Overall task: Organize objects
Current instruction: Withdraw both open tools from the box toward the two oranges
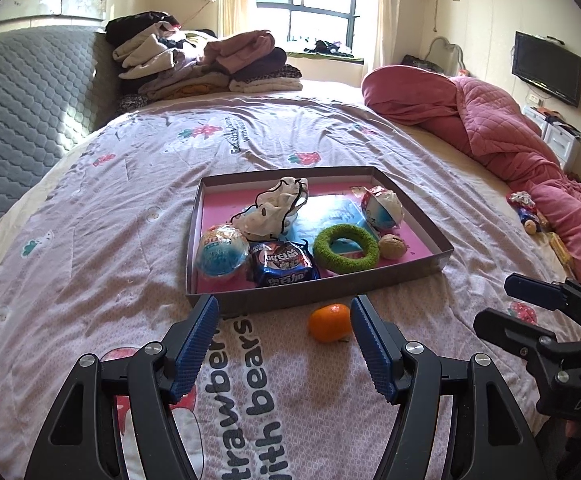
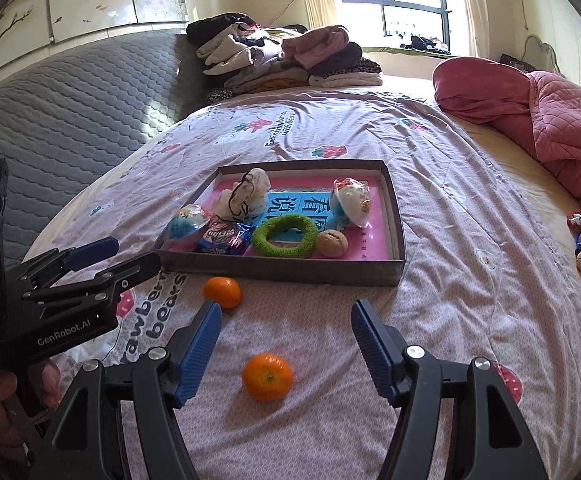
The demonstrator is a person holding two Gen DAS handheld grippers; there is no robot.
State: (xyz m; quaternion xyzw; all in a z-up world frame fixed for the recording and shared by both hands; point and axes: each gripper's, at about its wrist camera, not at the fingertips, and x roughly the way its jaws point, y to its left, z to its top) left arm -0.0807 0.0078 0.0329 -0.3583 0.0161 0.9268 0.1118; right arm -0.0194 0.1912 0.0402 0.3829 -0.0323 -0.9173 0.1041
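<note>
Ring (image 2: 284, 236) and walnut (image 2: 331, 243) in tray (image 2: 322, 274); mandarins (image 2: 267, 376) before it.

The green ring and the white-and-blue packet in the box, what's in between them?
Nothing sits there: only the box's blue-and-pink printed floor shows between the green ring and the white-and-blue packet, seen best in the right wrist view.

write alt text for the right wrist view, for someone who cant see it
The open right gripper points down at a bed where two oranges lie loose, one between its fingers and one nearer a shallow box of snacks and toys. The open left gripper reaches in from the left.
</note>
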